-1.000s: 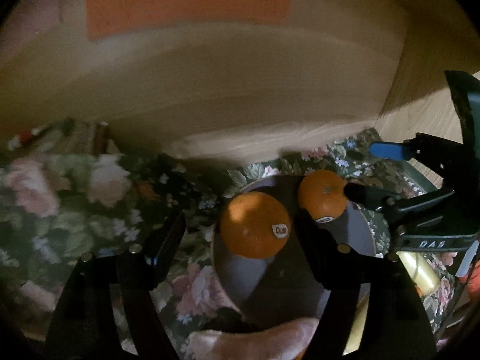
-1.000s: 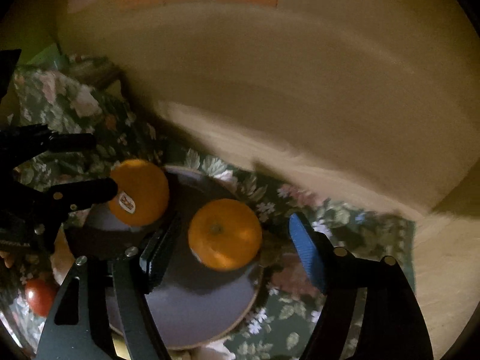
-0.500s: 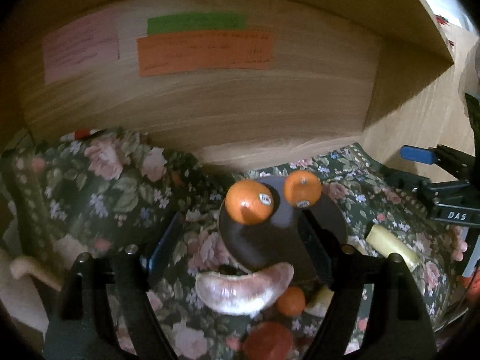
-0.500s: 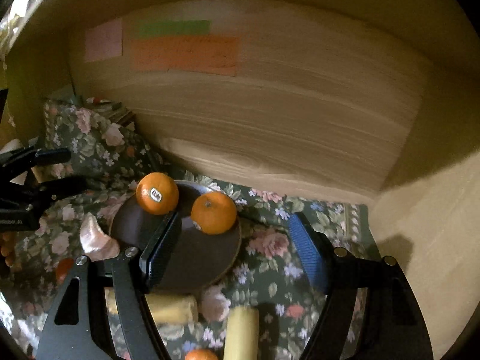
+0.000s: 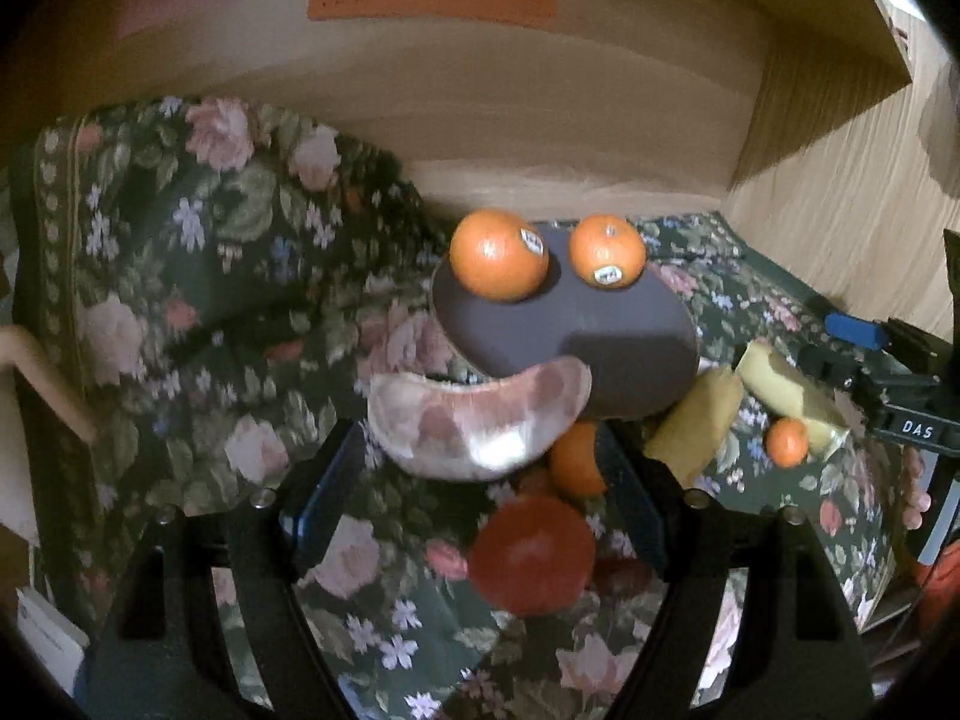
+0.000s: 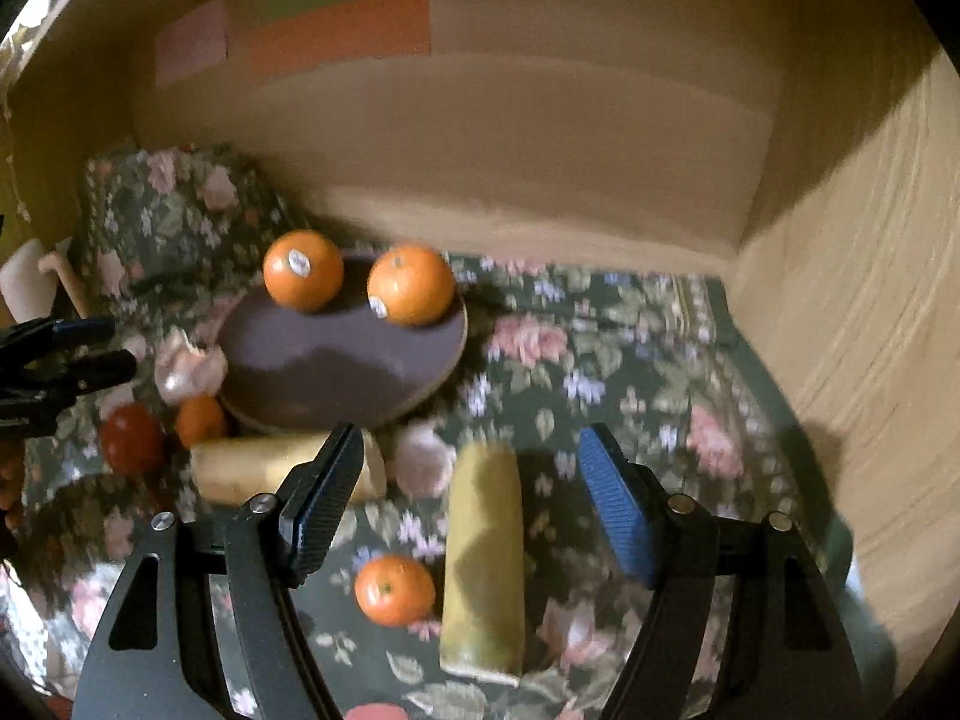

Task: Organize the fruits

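Two stickered oranges (image 5: 498, 263) (image 5: 606, 259) sit at the far edge of a dark round plate (image 5: 600, 336); they also show in the right wrist view (image 6: 303, 270) (image 6: 411, 284) on the plate (image 6: 336, 372). My left gripper (image 5: 474, 510) is open and empty above a red tomato (image 5: 531, 552), with a pomelo wedge (image 5: 474, 420) just ahead. My right gripper (image 6: 468, 504) is open and empty over a yellow banana piece (image 6: 483, 558) and a small tangerine (image 6: 394, 590).
A floral cloth (image 6: 600, 360) covers the shelf floor. Wooden walls (image 6: 870, 300) close in behind and on the right. Another banana piece (image 6: 270, 468), a garlic-like bulb (image 6: 423, 459) and a small orange (image 6: 198, 420) lie beside the plate. Cloth bunches up at left (image 5: 210, 240).
Both grippers have pulled back from the plate and released the oranges, which stay on it. More fruit on the cloth has come into view.
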The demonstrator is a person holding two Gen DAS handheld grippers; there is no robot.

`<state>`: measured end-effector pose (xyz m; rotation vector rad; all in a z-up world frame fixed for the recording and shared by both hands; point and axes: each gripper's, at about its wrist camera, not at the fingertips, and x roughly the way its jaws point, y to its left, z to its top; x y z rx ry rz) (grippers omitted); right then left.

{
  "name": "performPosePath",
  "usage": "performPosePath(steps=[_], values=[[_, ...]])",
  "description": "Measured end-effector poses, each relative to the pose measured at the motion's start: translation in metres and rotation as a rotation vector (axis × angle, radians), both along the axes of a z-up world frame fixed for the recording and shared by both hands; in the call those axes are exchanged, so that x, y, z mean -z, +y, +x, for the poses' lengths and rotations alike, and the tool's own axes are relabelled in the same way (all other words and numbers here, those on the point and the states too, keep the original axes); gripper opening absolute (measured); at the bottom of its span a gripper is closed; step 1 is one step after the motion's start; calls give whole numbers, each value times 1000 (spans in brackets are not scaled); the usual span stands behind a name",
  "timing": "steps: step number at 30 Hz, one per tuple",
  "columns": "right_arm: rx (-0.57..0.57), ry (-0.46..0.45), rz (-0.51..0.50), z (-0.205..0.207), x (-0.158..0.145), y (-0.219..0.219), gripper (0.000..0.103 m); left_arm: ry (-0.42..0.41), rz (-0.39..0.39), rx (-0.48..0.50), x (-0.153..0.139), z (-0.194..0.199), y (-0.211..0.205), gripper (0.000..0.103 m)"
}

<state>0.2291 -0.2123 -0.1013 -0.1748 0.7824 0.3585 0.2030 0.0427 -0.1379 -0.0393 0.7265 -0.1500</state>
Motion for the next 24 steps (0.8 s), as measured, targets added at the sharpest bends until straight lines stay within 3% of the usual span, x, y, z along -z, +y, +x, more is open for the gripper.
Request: performPosePath(steps=[10,17,24], values=[[39,104,-2,8,34,-12,71,83,-44,23,31,-5,-6,79],[33,156,-2,20,45,-12,54,96,-38,31,43,-7,-9,77],[1,233,54,30,52,-14,36,106,-97,74,44,-6,-9,49]])
